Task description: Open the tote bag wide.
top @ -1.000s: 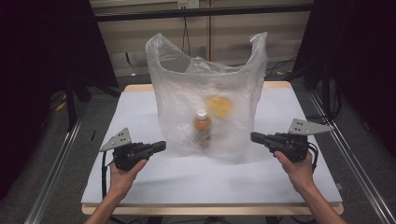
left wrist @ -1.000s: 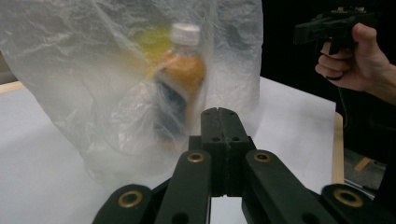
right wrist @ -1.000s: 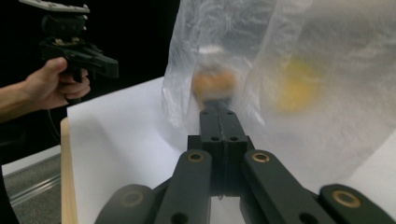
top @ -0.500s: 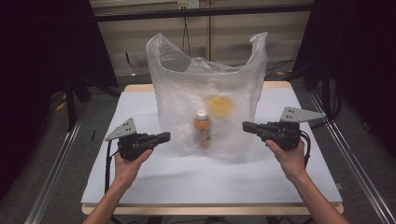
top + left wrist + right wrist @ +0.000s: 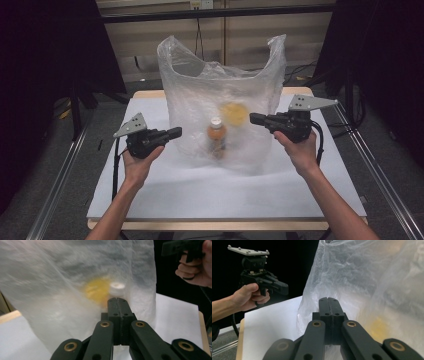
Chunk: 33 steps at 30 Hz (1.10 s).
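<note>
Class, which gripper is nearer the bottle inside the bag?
Left. The left gripper points at the bottle from close beside the bag; the right gripper sits farther off, higher.

Bag (image 5: 220,90): thin translucent plastic film, crinkled, faintly glossy. Table cover (image 5: 200,190): matt white sheet, smooth. Table edge (image 5: 150,94): pale wood. Gripper jaws: matt black plastic, brass-coloured rivets.
</note>
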### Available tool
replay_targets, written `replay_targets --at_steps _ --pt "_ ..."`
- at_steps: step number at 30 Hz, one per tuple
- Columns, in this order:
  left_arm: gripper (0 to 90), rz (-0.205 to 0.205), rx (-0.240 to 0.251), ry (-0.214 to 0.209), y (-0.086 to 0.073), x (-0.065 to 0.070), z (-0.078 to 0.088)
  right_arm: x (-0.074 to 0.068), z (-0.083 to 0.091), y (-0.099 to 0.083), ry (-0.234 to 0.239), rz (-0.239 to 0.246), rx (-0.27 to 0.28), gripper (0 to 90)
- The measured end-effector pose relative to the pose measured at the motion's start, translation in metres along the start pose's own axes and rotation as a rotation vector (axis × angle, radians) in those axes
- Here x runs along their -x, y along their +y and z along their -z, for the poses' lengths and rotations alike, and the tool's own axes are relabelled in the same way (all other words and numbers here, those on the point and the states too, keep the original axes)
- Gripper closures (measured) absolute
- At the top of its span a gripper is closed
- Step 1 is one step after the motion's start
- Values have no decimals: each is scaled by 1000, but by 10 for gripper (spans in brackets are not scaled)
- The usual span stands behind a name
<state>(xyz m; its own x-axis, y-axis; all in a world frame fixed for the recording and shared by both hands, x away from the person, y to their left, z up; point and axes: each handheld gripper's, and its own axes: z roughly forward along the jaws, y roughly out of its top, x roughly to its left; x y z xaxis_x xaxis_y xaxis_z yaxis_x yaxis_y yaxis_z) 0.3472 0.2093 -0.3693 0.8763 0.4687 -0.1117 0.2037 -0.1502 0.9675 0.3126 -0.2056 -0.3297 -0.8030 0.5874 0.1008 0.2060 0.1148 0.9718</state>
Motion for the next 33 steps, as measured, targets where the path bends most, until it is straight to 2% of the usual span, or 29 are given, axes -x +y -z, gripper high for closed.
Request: replay_targets --at_steps 1,2,7,9,17,21,26,31,32,33 --pt "900 14 -2 11 4 -6 2 2 -2 4 -2 -1 6 900" --pt "900 14 -2 11 4 -6 2 2 -2 4 -2 -1 6 900" --pt "900 -8 -10 -38 16 -8 -6 11 -9 12 -2 -19 17 900" --pt "900 -11 -8 -43 23 -9 -11 13 -13 14 -8 -23 13 900" --pt "900 -8 13 -33 42 -18 -21 17 -24 30 -13 -18 18 900" --pt "900 6 62 -36 57 -26 -30 21 -29 50 -25 -14 37 900" --pt "900 5 76 -39 71 -29 -38 25 -30 65 -42 -8 40 900" --pt "900 -10 89 -55 94 -33 -49 30 -32 84 -71 1 45 900" --pt "900 -10 89 -55 94 -33 -49 31 -33 87 -73 -1 43 900" --pt "900 -12 87 -48 100 -34 -54 32 -33 89 -81 2 40 900"
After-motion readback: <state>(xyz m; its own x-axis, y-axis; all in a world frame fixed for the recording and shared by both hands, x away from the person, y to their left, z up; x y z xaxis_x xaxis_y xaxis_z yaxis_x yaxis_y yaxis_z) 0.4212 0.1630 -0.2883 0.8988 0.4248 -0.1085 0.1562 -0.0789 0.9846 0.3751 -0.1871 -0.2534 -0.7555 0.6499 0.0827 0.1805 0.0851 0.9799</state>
